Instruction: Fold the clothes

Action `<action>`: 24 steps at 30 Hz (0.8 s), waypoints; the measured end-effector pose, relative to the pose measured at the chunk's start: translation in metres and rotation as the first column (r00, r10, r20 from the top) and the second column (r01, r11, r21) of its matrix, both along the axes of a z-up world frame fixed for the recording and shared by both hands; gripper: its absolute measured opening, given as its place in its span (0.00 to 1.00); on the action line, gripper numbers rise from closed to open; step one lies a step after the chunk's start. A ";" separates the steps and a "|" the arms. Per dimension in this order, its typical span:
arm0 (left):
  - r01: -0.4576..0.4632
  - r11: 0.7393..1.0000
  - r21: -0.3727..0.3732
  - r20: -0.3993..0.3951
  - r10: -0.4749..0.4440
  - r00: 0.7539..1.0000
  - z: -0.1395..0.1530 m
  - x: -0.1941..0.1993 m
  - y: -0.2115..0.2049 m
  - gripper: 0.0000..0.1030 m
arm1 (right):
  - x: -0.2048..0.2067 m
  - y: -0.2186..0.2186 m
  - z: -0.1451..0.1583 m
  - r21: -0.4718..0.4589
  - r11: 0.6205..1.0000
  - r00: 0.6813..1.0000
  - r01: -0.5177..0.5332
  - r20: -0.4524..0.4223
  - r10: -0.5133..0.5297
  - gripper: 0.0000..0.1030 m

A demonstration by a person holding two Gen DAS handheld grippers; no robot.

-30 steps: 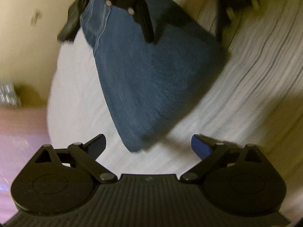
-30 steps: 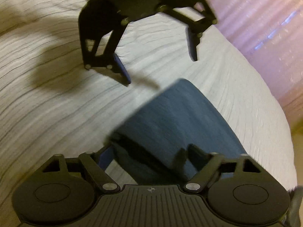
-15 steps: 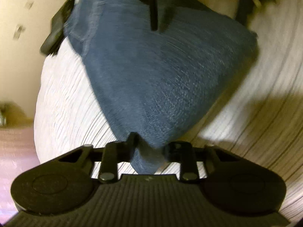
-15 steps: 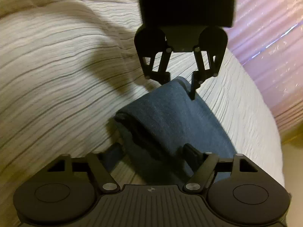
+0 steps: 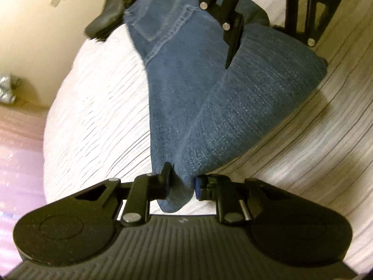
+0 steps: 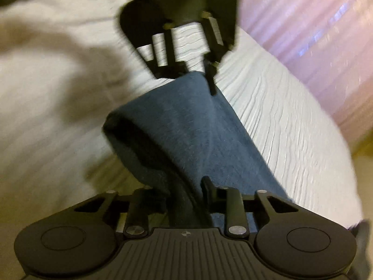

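A pair of blue jeans (image 5: 209,98) lies folded on a white ribbed bedspread (image 5: 98,116). My left gripper (image 5: 181,184) is shut on the near corner of the jeans. The right gripper shows at the top of the left wrist view, its fingers (image 5: 233,37) pressed into the far end of the denim. In the right wrist view the jeans (image 6: 186,135) stretch between both grippers; my right gripper (image 6: 186,193) is shut on the fabric, and the left gripper (image 6: 198,74) pinches the far end.
A dark folded garment (image 5: 112,16) lies at the bed's far edge beside the beige wall (image 5: 35,35). A pinkish floor (image 6: 314,35) lies beyond the bed's edge. The bedspread (image 6: 279,116) extends on both sides of the jeans.
My left gripper came in from open and shut on the near corner of the jeans. My right gripper shut on the other end. The denim now stretches between them.
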State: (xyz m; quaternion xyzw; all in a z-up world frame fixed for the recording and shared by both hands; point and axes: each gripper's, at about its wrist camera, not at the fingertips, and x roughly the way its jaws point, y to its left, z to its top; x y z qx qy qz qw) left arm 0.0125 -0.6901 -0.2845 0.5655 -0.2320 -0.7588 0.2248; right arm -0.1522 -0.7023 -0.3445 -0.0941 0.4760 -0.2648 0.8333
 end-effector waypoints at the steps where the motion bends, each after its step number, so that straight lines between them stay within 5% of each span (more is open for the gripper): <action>1: -0.025 1.000 0.003 -0.003 0.025 1.000 0.007 0.003 0.008 0.15 | 0.001 0.003 0.009 0.007 1.000 1.000 0.000 0.018 0.000 0.25; 9: -0.198 0.976 0.095 0.068 0.192 0.979 0.079 0.038 0.114 0.15 | 0.012 0.076 0.078 0.154 0.981 0.979 -0.115 0.186 0.085 0.24; 15: -0.321 0.928 0.191 0.165 0.292 0.942 0.126 0.051 0.164 0.16 | 0.023 0.130 0.118 0.310 0.911 0.925 -0.273 0.344 0.160 0.24; 19: -0.362 0.919 0.156 0.117 0.347 0.931 0.148 0.033 0.143 0.22 | 0.002 0.126 0.136 0.361 0.895 0.906 -0.262 0.412 0.100 0.24; 24: -0.463 0.880 0.109 -0.101 0.473 0.875 0.194 0.005 0.090 0.37 | -0.053 0.070 0.153 0.437 0.876 0.863 -0.202 0.503 -0.052 0.24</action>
